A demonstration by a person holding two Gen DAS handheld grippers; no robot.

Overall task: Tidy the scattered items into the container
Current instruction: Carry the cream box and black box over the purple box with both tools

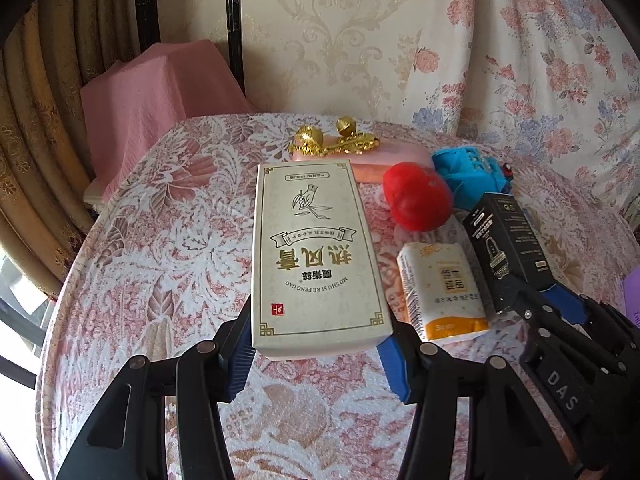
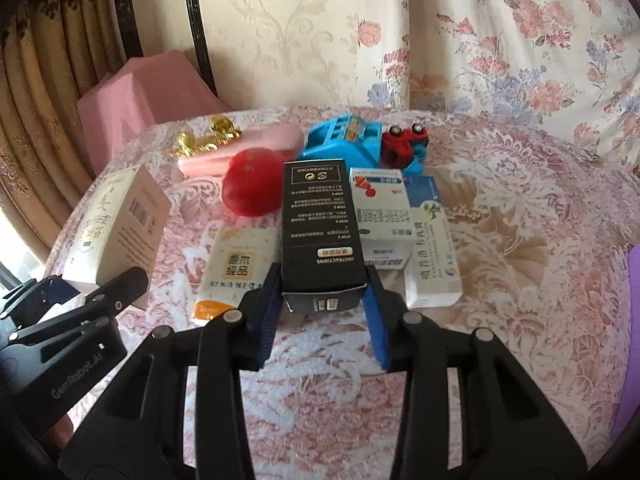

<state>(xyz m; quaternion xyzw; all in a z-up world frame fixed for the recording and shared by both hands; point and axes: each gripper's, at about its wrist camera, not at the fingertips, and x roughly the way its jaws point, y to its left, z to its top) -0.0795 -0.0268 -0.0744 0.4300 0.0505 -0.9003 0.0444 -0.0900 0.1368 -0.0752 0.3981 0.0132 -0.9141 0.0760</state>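
The left gripper is clamped on the near end of a long cream box, which could sag or twist loose. The right gripper pinches a black box above the tissue pack; a slip would drop it among the ball, toy truck and medicine boxes on the table. No container is in view.

Floral drape, gold curtain, damask wallpaper

Purple obj cut off, rt edge

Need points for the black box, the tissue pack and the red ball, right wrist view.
black box (image 2: pixel 320 236), right wrist view, on its printed top face.
tissue pack (image 2: pixel 238 268), right wrist view, on the label in the middle of the wrapper.
red ball (image 2: pixel 252 188), right wrist view, on its rounded front.
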